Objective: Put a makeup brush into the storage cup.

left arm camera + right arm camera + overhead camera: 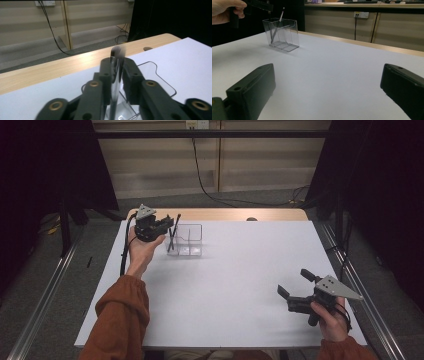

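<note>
Jaws spread wide and gripping nothing, the right gripper (296,287) is idling at five o'clock on the white table (240,285), well apart from the work. Farther off, at ten o'clock, the left gripper (167,222) is pinching a slim makeup brush (115,75), its long axis leaning nearly upright, lower end inside the clear organizer (186,240); the nearer left hand looks set to release it there.
</note>
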Demonstrator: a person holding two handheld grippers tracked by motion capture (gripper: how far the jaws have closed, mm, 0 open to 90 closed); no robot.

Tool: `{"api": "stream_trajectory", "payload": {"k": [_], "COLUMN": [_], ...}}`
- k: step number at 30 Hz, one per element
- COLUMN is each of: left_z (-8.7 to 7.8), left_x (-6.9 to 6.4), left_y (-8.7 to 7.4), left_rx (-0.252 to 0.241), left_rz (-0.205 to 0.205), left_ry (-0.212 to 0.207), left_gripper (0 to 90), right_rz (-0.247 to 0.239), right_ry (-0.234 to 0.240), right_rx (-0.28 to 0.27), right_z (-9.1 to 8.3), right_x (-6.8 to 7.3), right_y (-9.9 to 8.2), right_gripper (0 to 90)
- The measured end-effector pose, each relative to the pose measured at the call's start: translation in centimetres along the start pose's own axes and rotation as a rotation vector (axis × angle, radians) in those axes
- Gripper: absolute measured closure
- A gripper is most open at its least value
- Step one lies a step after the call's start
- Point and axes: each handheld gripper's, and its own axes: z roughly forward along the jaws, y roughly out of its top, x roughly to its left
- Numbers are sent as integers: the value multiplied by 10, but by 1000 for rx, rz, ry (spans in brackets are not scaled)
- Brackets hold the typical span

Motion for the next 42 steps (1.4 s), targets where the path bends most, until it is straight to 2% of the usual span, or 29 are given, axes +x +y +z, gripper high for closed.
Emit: {"api": "stream_trajectory", "payload": {"k": [1, 3, 5, 12, 15, 18, 22, 24, 29, 33, 36, 42], "left_z": [0, -1, -3, -6, -5, -4, -5, -6, -8, -10, -12, -18], "left_x": [0, 1, 2, 2, 1, 2, 3, 4, 6, 5, 1, 0], "left_y": [0, -2, -2, -2, -1, -2, -1, -1, 0, 1, 3, 4], "left_rx": [0, -6, -16, -34, -43, -45, -55, -70, -65, -61, -62, -66], "left_rz": [1, -2, -6, -5, 0, -14, -11, -11, -19, -25, -16, 4], "left_ry": [4, 11, -2, 8, 9, 5, 11, 9, 6, 5, -14, 11], "left_gripper": [752, 653, 627, 443, 270, 189, 109, 93, 34, 31, 28, 25], "right_rz": [-1, -1, -2, -1, 2, 6, 7, 10, 15, 14, 15, 11], "right_ry": [-1, 0, 0, -1, -2, -5, -7, -10, -8, -7, -9, -9], "right_rx": [1, 3, 2, 1, 2, 3, 0, 3, 2, 0, -3, -2], "right_z": [0, 0, 0, 0, 0, 1, 1, 1, 1, 1, 1, 0], "right_x": [0, 0, 0, 0, 0, -1, -2, -3, -5, -5, -5, -4], "right_y": [0, 0, 0, 0, 0, 0, -1, -2, -2, -2, -2, -2], "right_gripper": [0, 0, 0, 0, 0, 0, 0, 0, 0, 0, 0, 0]}}
